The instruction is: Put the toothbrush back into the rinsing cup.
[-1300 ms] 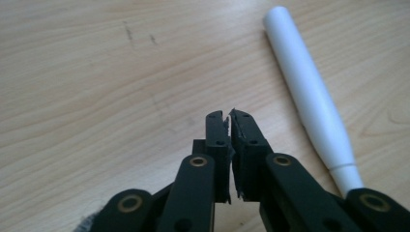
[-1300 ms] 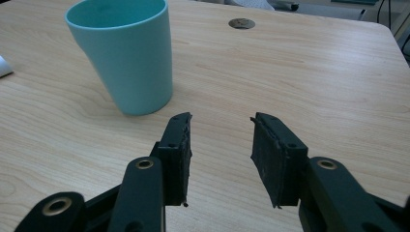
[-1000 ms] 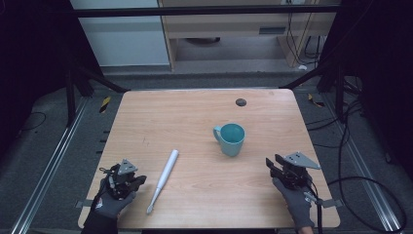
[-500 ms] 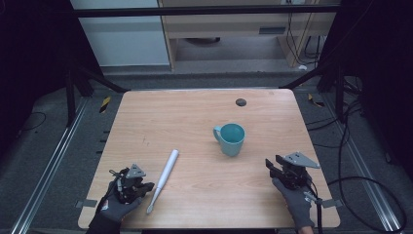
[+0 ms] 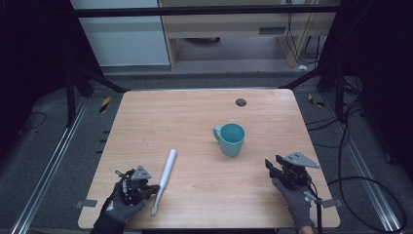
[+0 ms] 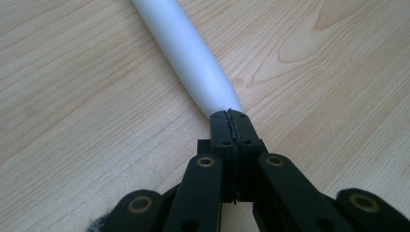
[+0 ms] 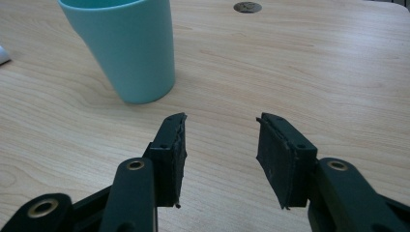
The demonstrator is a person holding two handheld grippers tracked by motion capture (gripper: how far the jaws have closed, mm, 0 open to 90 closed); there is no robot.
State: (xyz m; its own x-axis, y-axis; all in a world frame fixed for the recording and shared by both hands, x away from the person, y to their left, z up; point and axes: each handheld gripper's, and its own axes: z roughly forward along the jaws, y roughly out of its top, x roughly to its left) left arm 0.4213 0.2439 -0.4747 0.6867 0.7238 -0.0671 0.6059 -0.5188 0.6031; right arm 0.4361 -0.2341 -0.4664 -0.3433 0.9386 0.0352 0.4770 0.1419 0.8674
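Near the front-left edge of the wooden table (image 5: 195,122), the left gripper (image 5: 141,187) has slid rightward over the last second — from well beside the white utensil (image 5: 163,178) to right against its near end. Its jaws look pressed together in the left gripper view, the pads meeting at the point (image 6: 231,126) where the white handle (image 6: 186,50) narrows; whether they pinch a thin neck of the utensil or are merely closed just short of it, I cannot tell. My reading is that the pick-up of the utensil is starting, and a lift would settle whether there is a real hold. The utensil itself lies flat on the table, angled away from the person toward the middle, with its small flattened tip at the near end beside the left hand. The right gripper (image 5: 281,168) has not moved: it waits at the front-right with its jaws wide apart and nothing between them, pointing toward the teal cup (image 5: 230,139), which stands upright and apart from it — in the right gripper view the cup (image 7: 123,46) sits just beyond the open jaws. Hard to make out: the utensil's working end, hidden under the left gripper, and the far end of the handle, cut off at the top of the left gripper view. A small dark disc (image 5: 240,102) sits near the far edge.
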